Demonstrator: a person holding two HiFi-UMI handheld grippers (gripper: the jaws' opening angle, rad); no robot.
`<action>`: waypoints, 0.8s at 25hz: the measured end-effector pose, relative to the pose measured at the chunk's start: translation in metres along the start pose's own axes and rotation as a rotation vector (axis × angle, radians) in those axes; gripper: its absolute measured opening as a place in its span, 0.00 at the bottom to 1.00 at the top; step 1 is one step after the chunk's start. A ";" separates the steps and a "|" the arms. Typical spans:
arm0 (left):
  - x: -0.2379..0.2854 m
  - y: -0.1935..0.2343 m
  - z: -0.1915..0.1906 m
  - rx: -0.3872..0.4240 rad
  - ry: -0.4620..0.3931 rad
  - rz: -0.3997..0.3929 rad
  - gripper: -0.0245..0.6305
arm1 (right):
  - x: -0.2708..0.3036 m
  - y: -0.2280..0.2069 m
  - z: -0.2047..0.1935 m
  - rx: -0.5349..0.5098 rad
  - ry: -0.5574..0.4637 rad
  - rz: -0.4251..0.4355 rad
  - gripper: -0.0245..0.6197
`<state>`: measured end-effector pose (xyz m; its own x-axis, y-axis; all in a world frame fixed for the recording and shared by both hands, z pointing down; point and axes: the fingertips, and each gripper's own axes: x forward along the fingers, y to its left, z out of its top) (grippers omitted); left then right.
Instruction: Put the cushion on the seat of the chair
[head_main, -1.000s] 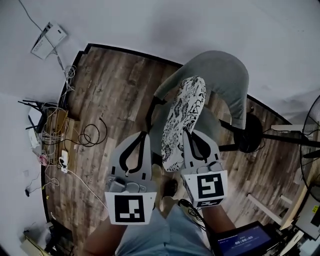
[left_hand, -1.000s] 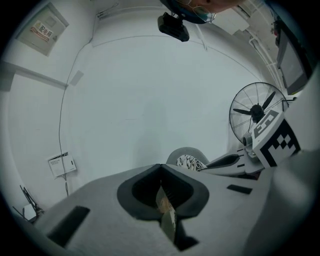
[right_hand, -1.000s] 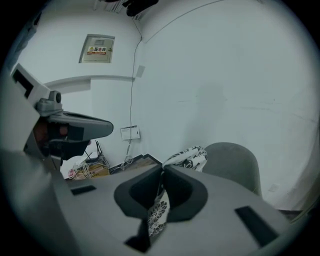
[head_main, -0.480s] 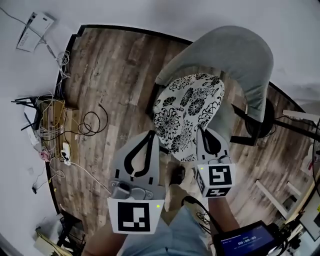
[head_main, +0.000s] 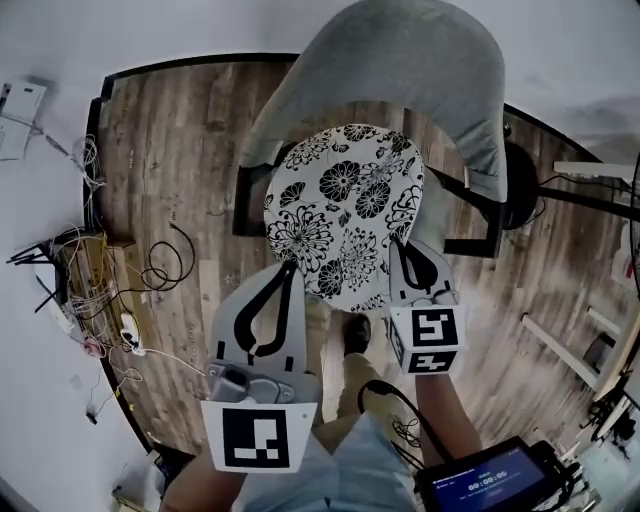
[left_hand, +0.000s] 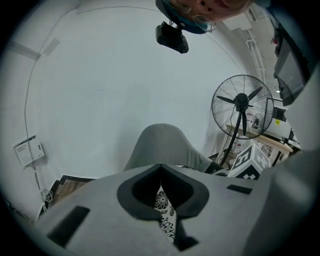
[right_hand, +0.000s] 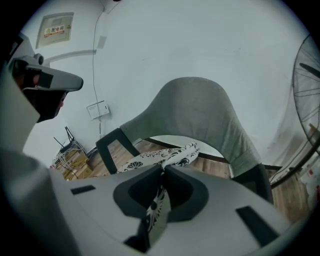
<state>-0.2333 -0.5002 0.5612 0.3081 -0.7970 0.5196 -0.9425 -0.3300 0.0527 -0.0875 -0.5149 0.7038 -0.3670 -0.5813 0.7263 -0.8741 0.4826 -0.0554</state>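
Observation:
The round cushion (head_main: 345, 215), white with black flowers, lies flat over the seat of the grey chair (head_main: 400, 70), in front of its curved back. My left gripper (head_main: 288, 270) is shut on the cushion's near left edge. The right gripper (head_main: 398, 247) grips the near right edge; its jaws have just been opening a little, with the fabric still pinched between them. In the left gripper view a strip of cushion (left_hand: 162, 205) shows between the jaws. The right gripper view shows the cushion (right_hand: 155, 157) running from the jaws towards the chair back (right_hand: 200, 110).
Cables and a power strip (head_main: 100, 290) lie on the wood floor at the left. A dark round fan base (head_main: 520, 185) stands right of the chair, and the fan (left_hand: 242, 107) rises there. A shoe (head_main: 357, 335) is under the cushion's near edge. A screen (head_main: 485, 485) sits at bottom right.
The cushion has gone from standing on edge to lying flat over the seat. Both grippers came down and forward with it, towards the chair.

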 end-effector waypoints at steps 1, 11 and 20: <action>0.004 -0.005 -0.001 0.003 0.006 -0.015 0.04 | -0.001 -0.007 -0.006 0.010 0.006 -0.012 0.08; 0.034 -0.061 -0.011 0.058 0.058 -0.147 0.04 | 0.000 -0.075 -0.068 0.087 0.059 -0.094 0.10; 0.051 -0.094 -0.019 0.104 0.096 -0.216 0.04 | 0.006 -0.105 -0.112 0.144 0.101 -0.128 0.14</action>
<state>-0.1316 -0.5005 0.5989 0.4823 -0.6524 0.5846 -0.8364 -0.5413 0.0860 0.0374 -0.4962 0.7905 -0.2222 -0.5599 0.7982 -0.9508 0.3056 -0.0503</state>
